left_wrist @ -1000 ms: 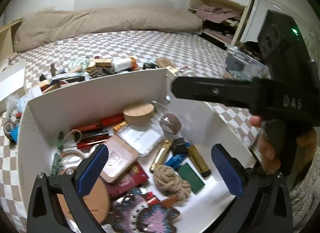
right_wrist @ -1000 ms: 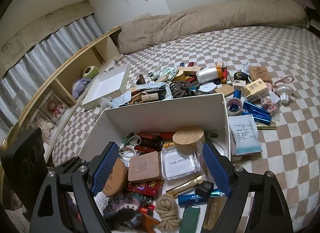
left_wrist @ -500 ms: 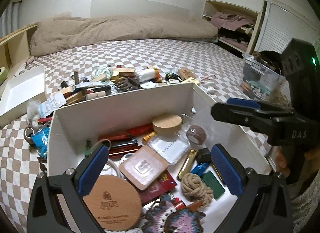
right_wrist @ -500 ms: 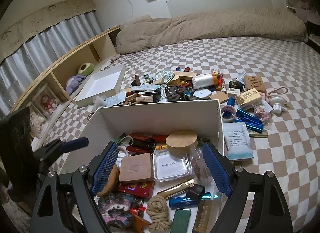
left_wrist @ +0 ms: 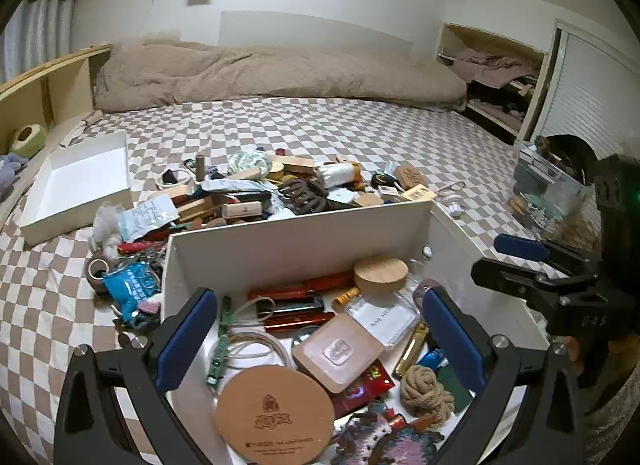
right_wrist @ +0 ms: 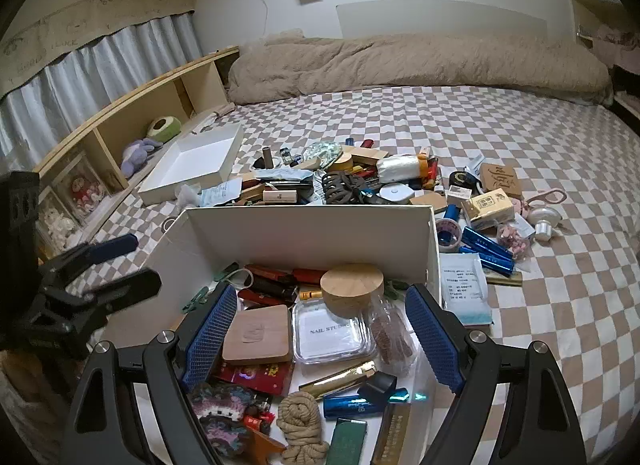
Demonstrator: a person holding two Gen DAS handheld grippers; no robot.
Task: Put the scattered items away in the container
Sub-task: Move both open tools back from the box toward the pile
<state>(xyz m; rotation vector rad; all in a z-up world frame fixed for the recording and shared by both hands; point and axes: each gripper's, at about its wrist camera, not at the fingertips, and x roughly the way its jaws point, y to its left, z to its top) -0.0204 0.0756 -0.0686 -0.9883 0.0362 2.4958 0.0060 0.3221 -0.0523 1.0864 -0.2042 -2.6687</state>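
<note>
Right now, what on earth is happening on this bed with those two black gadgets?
A person is tidying scattered odds and ends into a white box on the checkered bed. They hold tongs in each hand: the left tongs and right tongs both hover open over the box, gripping nothing. The box already holds plenty, like a round wooden lid and a rope knot. A big pile still waits behind it.

Home bedroom: checkered bed [right_wrist: 500,137], rumpled duvet [right_wrist: 400,65], curtained window [right_wrist: 92,61]

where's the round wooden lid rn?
Inside the white box, near its back wall: the round wooden lid sits on the clear NAIL STUDIO case, right of the red pens, centre of the right wrist view.
</note>
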